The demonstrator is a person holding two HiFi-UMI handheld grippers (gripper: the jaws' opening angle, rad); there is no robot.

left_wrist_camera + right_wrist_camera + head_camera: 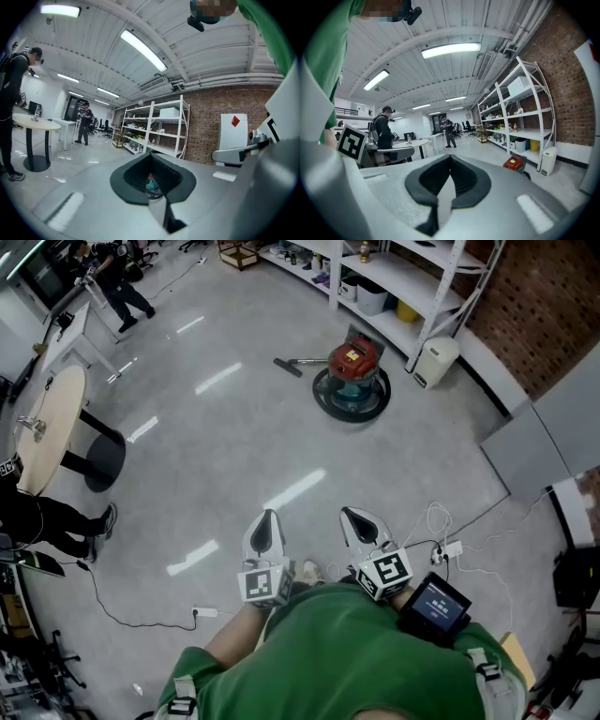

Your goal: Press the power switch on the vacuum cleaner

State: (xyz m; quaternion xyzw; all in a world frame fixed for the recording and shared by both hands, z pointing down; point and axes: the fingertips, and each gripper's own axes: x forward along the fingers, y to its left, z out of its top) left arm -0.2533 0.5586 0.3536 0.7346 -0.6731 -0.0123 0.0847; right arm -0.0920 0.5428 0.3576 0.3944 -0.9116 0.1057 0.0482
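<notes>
The vacuum cleaner [353,367] stands far ahead on the grey floor, a red top on a teal body over a round black base, with its floor nozzle [287,366] lying to its left. It shows small in the right gripper view [514,162], and part of it shows past the jaws in the left gripper view [151,182]. My left gripper [267,517] and right gripper [352,514] are held close to my body, side by side, far short of the vacuum. Both are shut with nothing in them. The power switch is too small to make out.
White shelving [394,277] and a white bin [436,362] stand behind the vacuum by a brick wall. A round table [47,427] and people are at the left. Cables and a power strip [450,549] lie on the floor at my right. A small screen [433,606] sits by my right arm.
</notes>
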